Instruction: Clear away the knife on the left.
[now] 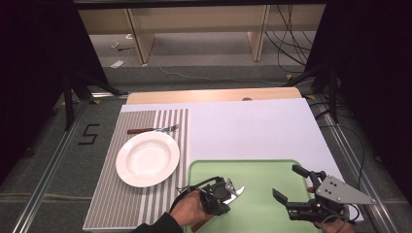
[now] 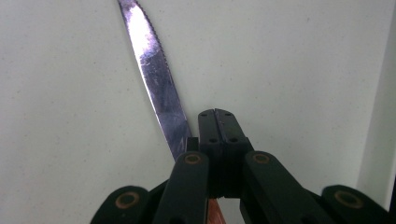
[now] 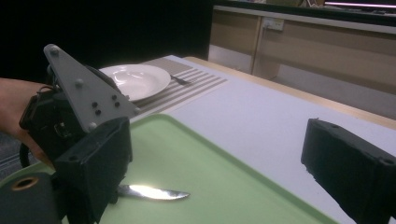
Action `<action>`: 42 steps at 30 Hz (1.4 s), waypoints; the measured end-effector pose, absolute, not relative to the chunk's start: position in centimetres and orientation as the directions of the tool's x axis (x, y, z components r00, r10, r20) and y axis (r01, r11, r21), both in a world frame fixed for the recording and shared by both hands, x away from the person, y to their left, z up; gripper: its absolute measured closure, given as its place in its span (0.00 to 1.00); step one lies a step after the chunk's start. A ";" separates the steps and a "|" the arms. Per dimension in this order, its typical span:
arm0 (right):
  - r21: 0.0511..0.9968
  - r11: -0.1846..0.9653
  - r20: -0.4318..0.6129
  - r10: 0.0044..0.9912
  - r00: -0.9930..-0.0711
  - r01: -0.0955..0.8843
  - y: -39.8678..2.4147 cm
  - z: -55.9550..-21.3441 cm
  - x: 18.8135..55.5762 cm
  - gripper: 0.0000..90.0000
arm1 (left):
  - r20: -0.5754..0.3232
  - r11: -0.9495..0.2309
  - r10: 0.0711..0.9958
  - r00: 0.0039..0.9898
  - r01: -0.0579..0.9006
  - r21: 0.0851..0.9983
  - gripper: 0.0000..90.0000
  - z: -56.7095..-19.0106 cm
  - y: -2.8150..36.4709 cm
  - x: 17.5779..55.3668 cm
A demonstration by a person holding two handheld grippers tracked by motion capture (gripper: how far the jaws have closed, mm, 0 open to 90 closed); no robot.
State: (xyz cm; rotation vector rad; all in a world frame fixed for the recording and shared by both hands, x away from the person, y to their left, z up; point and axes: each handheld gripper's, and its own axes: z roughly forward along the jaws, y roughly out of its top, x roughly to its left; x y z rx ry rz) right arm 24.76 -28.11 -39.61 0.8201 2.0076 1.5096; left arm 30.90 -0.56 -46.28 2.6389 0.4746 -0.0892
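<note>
Left tool (image 1: 228, 190), nearest the high camera, sits low over the green board (image 1: 262, 213). Its jaws are together, clamped on the knife (image 1: 235, 192) at what looks like the junction of blade and handle; the exact grip point is hard to make out in the left gripper view. There the blade (image 2: 154, 74) runs up and left from the closed jaws, serrated edge visible, against the pale green surface. In the right gripper view the blade tip (image 3: 154, 192) lies at or just above the board, beside the left tool. Right tool (image 1: 294, 183) rests over the board's right part, jaws wide apart, nothing between them. Plate (image 1: 147, 158) lies on the striped mat (image 1: 107, 204), the fork (image 1: 153, 129) just beyond it. White sheet (image 1: 252, 128) covers the bench.
</note>
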 end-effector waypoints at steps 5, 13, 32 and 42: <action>0.964 0.205 -0.031 0.716 -0.698 0.168 -28.1 -39.6 24.7 0.11 | -0.138 -0.841 0.310 0.941 0.339 0.422 1.00 -46.3 -0.4 30.9; 0.964 0.210 -0.036 0.716 -0.698 0.165 -28.1 -39.6 24.7 0.11 | -0.137 -0.842 0.319 0.938 0.347 0.412 1.00 -46.2 0.1 31.0; 0.964 0.211 -0.038 0.713 -0.700 0.163 -28.1 -39.6 24.7 0.11 | -0.140 -0.860 0.335 0.932 0.363 0.357 1.00 -46.0 2.0 31.7; 0.964 0.211 -0.038 0.713 -0.700 0.164 -28.1 -39.6 24.7 0.11 | -0.141 -0.863 0.353 0.925 0.380 0.333 1.00 -45.9 2.8 32.0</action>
